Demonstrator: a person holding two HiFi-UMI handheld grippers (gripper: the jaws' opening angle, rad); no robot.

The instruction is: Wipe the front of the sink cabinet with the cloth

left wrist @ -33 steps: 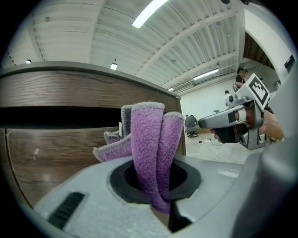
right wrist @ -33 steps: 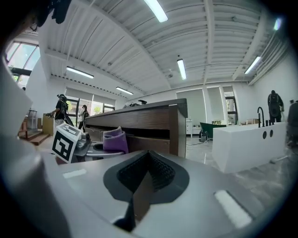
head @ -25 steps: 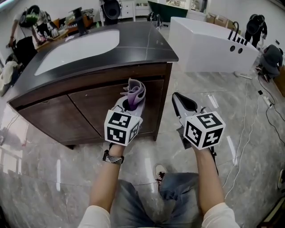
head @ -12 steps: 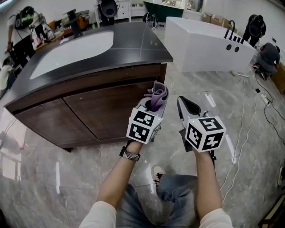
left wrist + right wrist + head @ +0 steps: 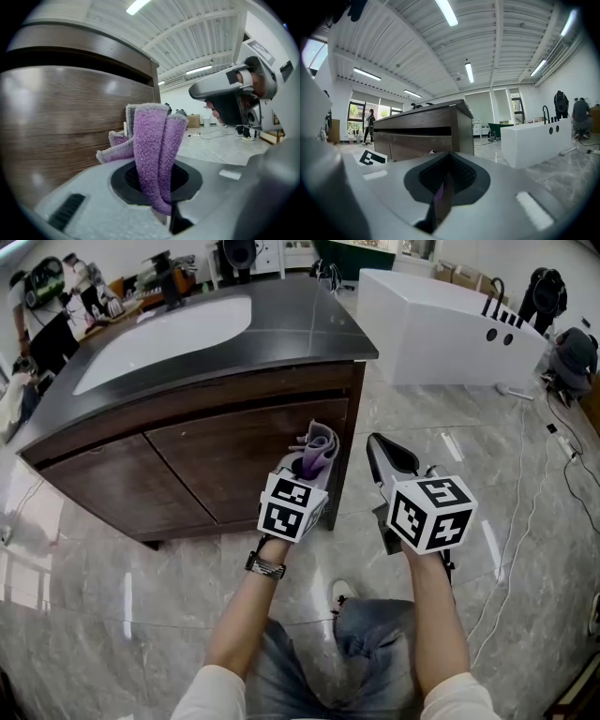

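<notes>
Between the shut jaws of the left gripper sits a folded purple terry cloth with a pale grey edge. It is pinched at its lower end and stands up past the jaw tips in two thick folds. Just ahead of those tips and to their left rises the dark brown wooden front of the sink cabinet. A flap of the cloth reaches toward the wood, though the left gripper view does not settle whether it touches.

Seen from the head view, the left gripper points at the cabinet's right-hand door, close to the right corner post of the sink cabinet. The cloth at its tips overlaps the lower half of that door. Beyond and above the jaws lies the black stone countertop with its white oval basin.

The right gripper has its jaws pressed together with nothing between them. Ahead of its tips and to their left stands the sink cabinet, well apart from them. Off to the right of the tips is a white rectangular bathtub.

From the head view, the right gripper is held just beside the left one, on its right. Its tips hang over the grey marble floor, past the cabinet's right corner.
</notes>
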